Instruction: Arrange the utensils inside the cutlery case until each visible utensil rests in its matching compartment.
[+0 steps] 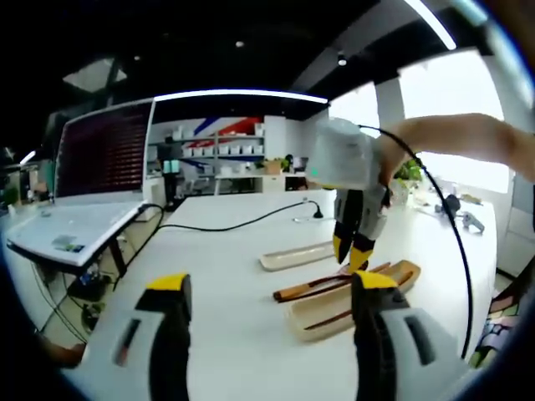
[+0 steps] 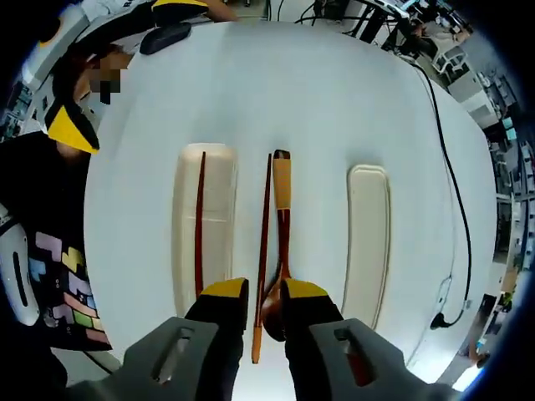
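Right gripper view: right tool (image 2: 266,294), jaws narrowly parted astride the wooden spoon (image 2: 282,242) and loose chopstick (image 2: 263,251) on the worktop (image 2: 318,92), poised to lift; second chopstick (image 2: 200,221) rests in case tray (image 2: 219,225).

Left gripper view low, level across the table (image 1: 242,334); right gripper view close, straight down; shared: case (image 1: 351,309), spoon (image 2: 282,242).

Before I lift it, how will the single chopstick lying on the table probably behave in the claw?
The chopstick looks thin, long and wooden, so probably stiff and light. Its glossy surface may slip between the pads. Lying flat on the smooth table beside the spoon, it may roll or slide if nudged sideways.
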